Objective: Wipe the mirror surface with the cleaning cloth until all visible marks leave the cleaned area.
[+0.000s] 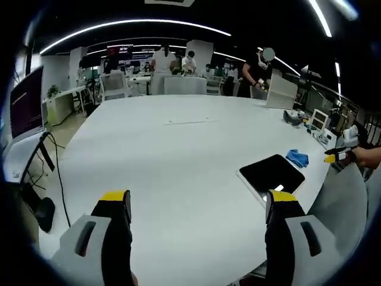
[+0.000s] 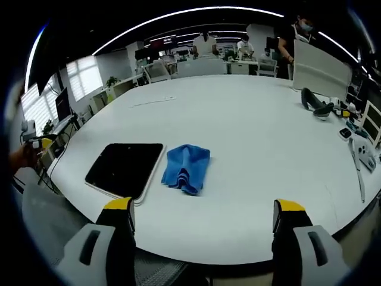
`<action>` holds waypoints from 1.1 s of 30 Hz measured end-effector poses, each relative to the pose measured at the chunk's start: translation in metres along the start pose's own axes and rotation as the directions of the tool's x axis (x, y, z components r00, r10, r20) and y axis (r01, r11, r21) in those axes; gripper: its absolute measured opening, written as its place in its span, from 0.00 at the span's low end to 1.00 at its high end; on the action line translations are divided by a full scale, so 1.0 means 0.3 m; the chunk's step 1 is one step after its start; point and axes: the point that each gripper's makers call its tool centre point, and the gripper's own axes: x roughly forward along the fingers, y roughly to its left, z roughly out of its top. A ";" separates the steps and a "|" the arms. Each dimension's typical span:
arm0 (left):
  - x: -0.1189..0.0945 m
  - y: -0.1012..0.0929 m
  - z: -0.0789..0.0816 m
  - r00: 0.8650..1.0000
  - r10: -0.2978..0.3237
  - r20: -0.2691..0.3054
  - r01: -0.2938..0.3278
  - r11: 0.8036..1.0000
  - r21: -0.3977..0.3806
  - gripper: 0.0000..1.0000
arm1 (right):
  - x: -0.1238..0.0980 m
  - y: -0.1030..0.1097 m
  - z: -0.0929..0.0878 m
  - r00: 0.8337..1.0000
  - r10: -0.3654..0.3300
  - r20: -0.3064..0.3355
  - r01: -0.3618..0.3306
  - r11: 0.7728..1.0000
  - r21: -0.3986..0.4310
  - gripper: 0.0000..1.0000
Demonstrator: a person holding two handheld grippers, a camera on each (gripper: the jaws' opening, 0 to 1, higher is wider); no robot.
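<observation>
The mirror point(image 1: 272, 173) is a dark, glossy rectangular slab with a pale rim, lying flat near the white table's edge point(image 1: 178, 179). A crumpled blue cleaning cloth point(image 1: 297, 158) lies just beyond it. In the right gripper view the mirror point(image 2: 126, 168) is on the left and the cloth point(image 2: 187, 167) rests beside its right edge. My left gripper point(image 1: 197, 199) is open over bare table, well short of the mirror. My right gripper point(image 2: 204, 207) is open at the table's near edge, nothing between its jaws, with the cloth ahead of it. A hand holds the right gripper point(image 1: 340, 156) off the table's edge.
A monitor point(image 1: 27, 101) and cables point(image 1: 53, 161) stand at the table's left side. A white panel point(image 2: 318, 71), a dark tool point(image 2: 315, 104) and small white devices point(image 2: 363, 149) sit on the table's far right. People work at desks in the back point(image 1: 164, 59). The left gripper point(image 2: 33, 143) shows at the left.
</observation>
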 end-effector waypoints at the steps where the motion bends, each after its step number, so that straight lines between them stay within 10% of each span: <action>1: 0.000 -0.002 0.000 1.000 -0.004 -0.001 0.004 1.000 -0.004 0.94 | -0.002 0.004 0.001 1.000 0.002 0.000 -0.002 1.000 0.004 0.95; 33: -0.025 0.031 -0.050 1.000 0.012 -0.023 -0.012 1.000 -0.025 0.99 | 0.034 0.094 0.254 0.997 0.023 0.068 -0.024 1.000 0.004 0.88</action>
